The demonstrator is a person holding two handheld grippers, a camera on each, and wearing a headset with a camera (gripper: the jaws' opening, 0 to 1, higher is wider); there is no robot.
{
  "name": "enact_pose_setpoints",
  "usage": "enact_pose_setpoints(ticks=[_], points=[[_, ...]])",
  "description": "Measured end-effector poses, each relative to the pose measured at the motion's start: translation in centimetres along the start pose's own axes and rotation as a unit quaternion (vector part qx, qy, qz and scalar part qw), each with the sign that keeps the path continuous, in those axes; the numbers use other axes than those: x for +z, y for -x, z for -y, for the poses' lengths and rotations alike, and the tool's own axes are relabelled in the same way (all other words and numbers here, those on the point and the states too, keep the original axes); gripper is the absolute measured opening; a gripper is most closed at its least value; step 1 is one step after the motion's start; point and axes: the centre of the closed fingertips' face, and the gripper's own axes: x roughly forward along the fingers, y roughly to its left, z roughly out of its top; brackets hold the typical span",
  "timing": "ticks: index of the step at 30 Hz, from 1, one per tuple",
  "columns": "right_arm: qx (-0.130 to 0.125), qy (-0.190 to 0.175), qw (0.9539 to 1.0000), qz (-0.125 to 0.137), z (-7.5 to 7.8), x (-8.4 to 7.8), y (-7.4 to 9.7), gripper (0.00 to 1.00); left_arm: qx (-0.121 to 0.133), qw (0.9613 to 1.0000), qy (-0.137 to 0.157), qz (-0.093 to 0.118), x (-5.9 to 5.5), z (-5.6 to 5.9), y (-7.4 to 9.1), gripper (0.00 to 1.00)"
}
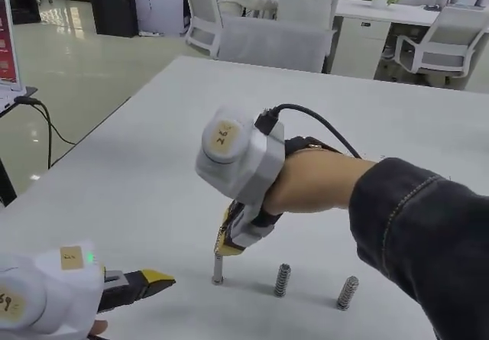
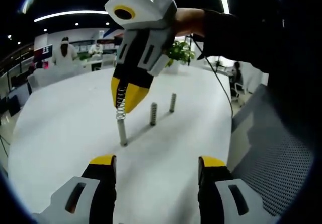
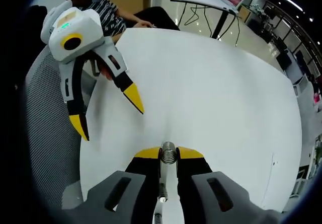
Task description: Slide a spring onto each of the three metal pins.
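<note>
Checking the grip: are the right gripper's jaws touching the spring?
Touching. In the right gripper view the right gripper pinches the spring between both jaw tips.

Lighting: bright, even, overhead. Ceiling strips [image 2: 70, 15] glare in left gripper view. Floor [image 1: 84, 65]: glossy sheen. Shadows: soft, faint, beside pin [image 1: 218, 268] on table [image 1: 153, 164]. Focus: sharp centrally. Gripper views bowed, smeared toward edges.

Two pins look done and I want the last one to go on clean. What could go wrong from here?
The right gripper pinches the spring just above the bare pin. If the coil meets the tip off-centre, it may snag, buckle or pop from the jaws. The pin seems to stand on a small foot, so a sideways push could topple it. The nearest sprung pin stands close and might get knocked.
</note>
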Motion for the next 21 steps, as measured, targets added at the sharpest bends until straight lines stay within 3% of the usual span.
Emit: enact_pose_setpoints(ticks=[21], points=[[0.020,-0.014,0.9995,-0.022,-0.4,-0.9,-2.7,0.08,0.003,1.0000,0.003,-0.004,-0.4,0.1,0.3,0.59]])
